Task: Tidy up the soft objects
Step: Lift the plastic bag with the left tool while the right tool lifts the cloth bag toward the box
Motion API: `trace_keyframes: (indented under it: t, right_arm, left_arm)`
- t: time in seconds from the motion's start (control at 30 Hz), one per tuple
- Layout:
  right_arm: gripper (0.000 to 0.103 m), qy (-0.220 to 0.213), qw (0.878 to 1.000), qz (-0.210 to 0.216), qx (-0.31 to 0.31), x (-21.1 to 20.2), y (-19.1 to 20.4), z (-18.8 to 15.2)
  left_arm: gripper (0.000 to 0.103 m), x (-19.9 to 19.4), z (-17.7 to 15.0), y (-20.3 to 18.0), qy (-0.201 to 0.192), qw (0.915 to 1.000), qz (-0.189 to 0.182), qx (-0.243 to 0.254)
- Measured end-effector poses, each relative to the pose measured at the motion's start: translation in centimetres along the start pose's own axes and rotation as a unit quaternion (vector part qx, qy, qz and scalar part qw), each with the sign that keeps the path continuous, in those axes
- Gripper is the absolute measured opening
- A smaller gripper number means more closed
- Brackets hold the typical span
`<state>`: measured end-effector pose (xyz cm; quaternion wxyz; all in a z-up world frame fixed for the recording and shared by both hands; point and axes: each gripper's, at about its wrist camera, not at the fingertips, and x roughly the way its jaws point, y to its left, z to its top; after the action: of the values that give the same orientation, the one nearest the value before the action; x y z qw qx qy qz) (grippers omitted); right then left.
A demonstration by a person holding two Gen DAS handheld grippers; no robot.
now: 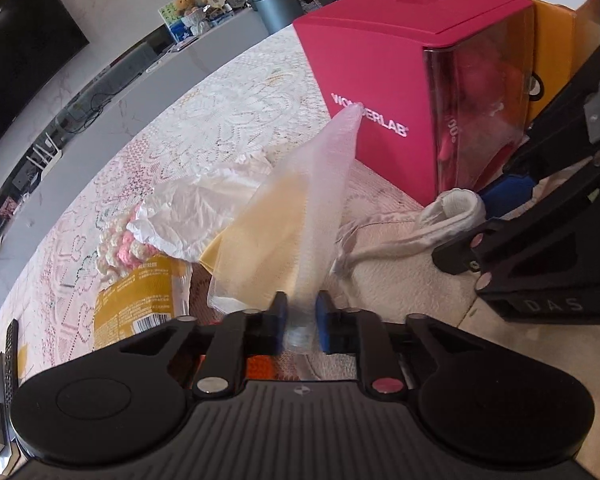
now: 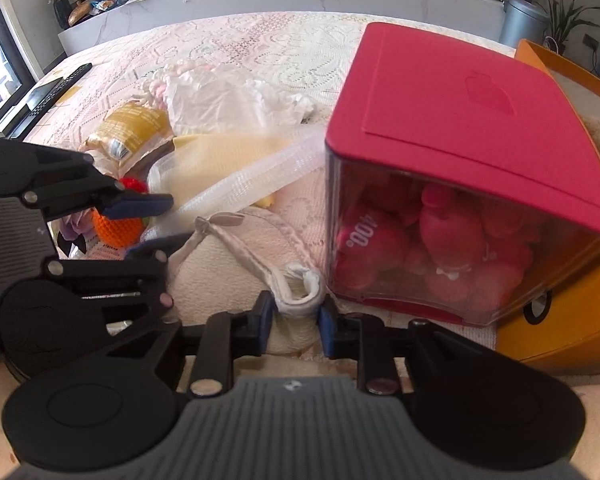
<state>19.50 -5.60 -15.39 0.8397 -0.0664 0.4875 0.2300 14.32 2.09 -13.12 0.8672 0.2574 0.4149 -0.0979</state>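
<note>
A translucent white mesh bag with a yellow cloth inside rises from my left gripper, whose blue pads pinch its lower end. In the right wrist view the mesh bag lies slanted across the table, and my left gripper grips it from the left. My right gripper is shut on the rolled white hem of a cream drawstring cloth bag. From the left wrist view, my right gripper holds that hem beside the pink box.
A pink box with a clear front full of pink plush stands right, an orange box behind it. A white plastic bag, a pink-white crochet piece, a yellow packet, an orange knitted toy and a remote lie left on the lace tablecloth.
</note>
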Motion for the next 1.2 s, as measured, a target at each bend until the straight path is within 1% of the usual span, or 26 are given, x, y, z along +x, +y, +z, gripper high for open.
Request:
trace_keyframes:
  t: [0.03, 0.07, 0.1, 0.13, 0.17, 0.2, 0.23, 0.27, 0.3, 0.33, 0.37, 0.4, 0.47, 0.5, 0.6, 0.73, 0.8, 0.9, 0.97, 1.03, 1.2]
  right_arm:
    - [0.032, -0.002, 1.000, 0.003, 0.001, 0.0, 0.0, 0.0]
    - [0.034, -0.003, 1.000, 0.007, 0.002, -0.1, 0.0, 0.0]
    - [0.038, -0.005, 1.000, 0.011, 0.003, -0.2, 0.0, -0.1]
    - [0.044, -0.008, 1.000, 0.015, 0.002, -0.3, 0.0, -0.1]
    - [0.044, -0.010, 1.000, 0.015, 0.003, -0.3, 0.0, -0.1]
    - [0.048, -0.012, 1.000, 0.014, 0.006, -0.4, 0.0, -0.2]
    - [0.054, -0.013, 1.000, 0.013, 0.014, -0.4, -0.2, -0.2]
    - [0.056, -0.011, 1.000, 0.014, 0.022, -0.3, -0.4, -0.1]
    - [0.057, -0.006, 0.999, 0.025, 0.029, -0.1, -0.7, -0.2]
    - [0.053, -0.006, 0.999, 0.034, 0.034, -0.1, -0.9, -0.2]
    - [0.042, -0.009, 0.999, 0.037, 0.037, -0.2, -1.0, -0.3]
    - [0.018, -0.011, 0.999, 0.032, 0.036, -0.3, -0.9, -0.3]
    - [0.013, -0.023, 0.998, 0.037, 0.037, -0.9, -0.9, -0.6]
    - [0.005, -0.029, 0.998, 0.039, 0.035, -1.3, -0.8, -0.7]
    - [0.004, -0.051, 0.998, 0.035, 0.026, -2.6, -0.3, -1.0]
    - [0.004, -0.070, 0.996, 0.040, 0.023, -4.9, 0.0, -1.5]
    - [0.004, -0.086, 0.995, 0.042, 0.029, -6.6, -0.2, -1.8]
    - [0.004, -0.113, 0.992, 0.041, 0.038, -9.3, -0.6, -2.2]
    - [0.004, -0.131, 0.990, 0.036, 0.041, -11.0, -0.6, -2.4]
    - [0.004, -0.149, 0.988, 0.029, 0.039, -12.7, -0.7, -2.8]
    - [0.004, -0.181, 0.983, 0.001, 0.034, -16.3, -1.3, -3.4]
  left_arm:
    - [0.004, -0.2, 0.0, -0.2, -0.005, 1.0000, 0.000, 0.004]
    - [0.002, -0.4, -0.1, -0.3, -0.009, 0.9999, 0.000, 0.005]
    - [0.001, -0.7, -0.1, -0.4, -0.014, 0.9999, -0.001, 0.005]
    - [0.001, -0.8, -0.1, -0.4, -0.017, 0.9999, -0.002, 0.002]
    - [0.000, -1.0, -0.1, -0.3, -0.019, 0.9998, -0.001, -0.003]
    - [0.000, -1.1, -0.1, -0.1, -0.019, 0.9998, -0.001, -0.011]
    - [0.000, -1.2, -0.2, 0.3, -0.020, 0.9995, -0.003, -0.023]
    - [0.000, -1.5, -0.2, 0.7, -0.022, 0.9991, -0.007, -0.037]
    - [0.000, -1.7, -0.1, 1.1, -0.024, 0.9984, -0.012, -0.050]
    - [0.000, -2.1, -0.1, 1.5, -0.029, 0.9972, -0.018, -0.067]
    - [0.000, -2.6, -0.1, 1.8, -0.033, 0.9961, -0.021, -0.079]
    - [0.000, -3.2, -0.1, 2.0, -0.037, 0.9951, -0.023, -0.089]
    - [0.000, -4.2, -0.3, 2.2, -0.041, 0.9936, -0.021, -0.103]
    - [0.000, -4.6, -0.4, 2.4, -0.042, 0.9927, -0.017, -0.112]
    - [0.000, -6.1, -0.7, 3.0, -0.046, 0.9884, -0.014, -0.144]
    - [0.000, -8.2, -1.3, 4.1, -0.050, 0.9789, -0.015, -0.198]
    - [0.000, -9.4, -1.5, 4.6, -0.056, 0.9743, -0.007, -0.218]
    - [0.000, -11.2, -1.5, 5.3, -0.070, 0.9678, -0.011, -0.241]
    - [0.000, -12.3, -1.4, 5.3, -0.082, 0.9653, -0.010, -0.248]
    - [0.000, -13.3, -1.2, 4.9, -0.095, 0.9646, -0.008, -0.246]
    - [0.000, -15.2, -0.2, 3.8, -0.111, 0.9659, -0.017, -0.233]
